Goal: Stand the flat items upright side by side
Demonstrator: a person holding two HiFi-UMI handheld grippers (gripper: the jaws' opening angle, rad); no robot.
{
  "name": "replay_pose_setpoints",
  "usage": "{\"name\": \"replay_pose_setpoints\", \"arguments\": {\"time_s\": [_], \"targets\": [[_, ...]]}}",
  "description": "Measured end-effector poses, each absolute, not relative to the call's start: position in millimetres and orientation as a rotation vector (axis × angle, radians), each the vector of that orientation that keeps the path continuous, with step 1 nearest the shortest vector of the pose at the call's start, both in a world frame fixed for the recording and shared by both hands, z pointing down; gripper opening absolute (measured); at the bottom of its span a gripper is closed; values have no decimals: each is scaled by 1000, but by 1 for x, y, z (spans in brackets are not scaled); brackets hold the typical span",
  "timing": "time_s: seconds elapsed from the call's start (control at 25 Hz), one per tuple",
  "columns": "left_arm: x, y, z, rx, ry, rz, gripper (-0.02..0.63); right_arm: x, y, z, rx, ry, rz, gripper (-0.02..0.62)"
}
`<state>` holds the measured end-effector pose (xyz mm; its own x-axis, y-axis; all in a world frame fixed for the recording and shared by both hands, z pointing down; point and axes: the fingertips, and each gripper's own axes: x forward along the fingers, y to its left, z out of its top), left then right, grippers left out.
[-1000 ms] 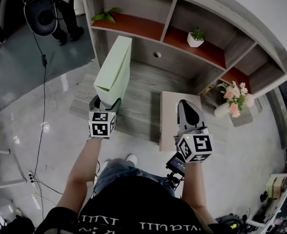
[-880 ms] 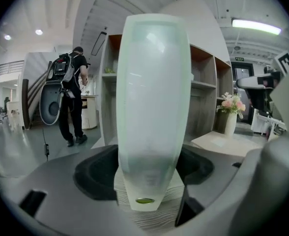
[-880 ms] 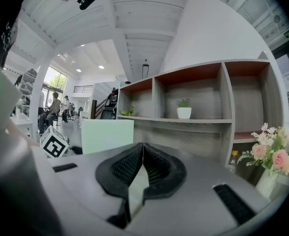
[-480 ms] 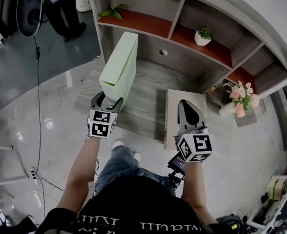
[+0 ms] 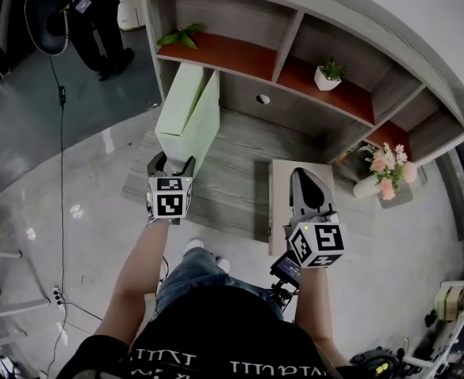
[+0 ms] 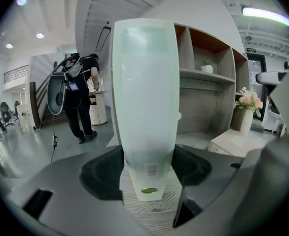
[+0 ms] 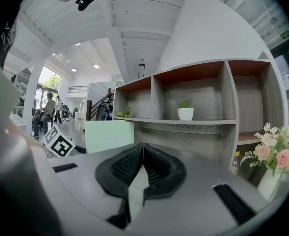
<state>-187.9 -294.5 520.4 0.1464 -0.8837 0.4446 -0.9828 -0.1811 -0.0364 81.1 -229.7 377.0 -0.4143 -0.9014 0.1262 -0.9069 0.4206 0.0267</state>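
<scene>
A pale green flat box (image 5: 188,115) stands upright on the wooden platform (image 5: 232,160), and my left gripper (image 5: 174,163) is shut on its near lower end. In the left gripper view the green box (image 6: 144,82) fills the gap between the pads; the jaws of my left gripper (image 6: 147,161) have just been closing on it. A beige flat item (image 5: 278,181) lies flat on the platform to the right. My right gripper (image 5: 304,174) hovers over it, shut, with nothing seen between its pads (image 7: 134,168).
Behind the platform is a shelf unit with a potted plant (image 5: 329,73) and green leaves (image 5: 181,34). A vase of flowers (image 5: 383,164) stands at the right. A person (image 5: 98,14) stands on the floor at the back left, near a cable (image 5: 61,93).
My left gripper has carried the green box a little farther toward the shelf and turned it slightly. The right gripper and the beige item have stayed put.
</scene>
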Motion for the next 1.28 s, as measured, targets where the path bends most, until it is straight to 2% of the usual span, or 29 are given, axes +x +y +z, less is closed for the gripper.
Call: {"name": "replay_pose_setpoints", "arguments": {"time_s": [0.96, 1.28], "targets": [[-265, -379, 516, 2029, -1934, 574, 293, 52, -274, 373, 1607, -2499, 66, 17], [-271, -386, 516, 1957, -1984, 541, 290, 42, -278, 376, 1578, -2507, 72, 17]]}}
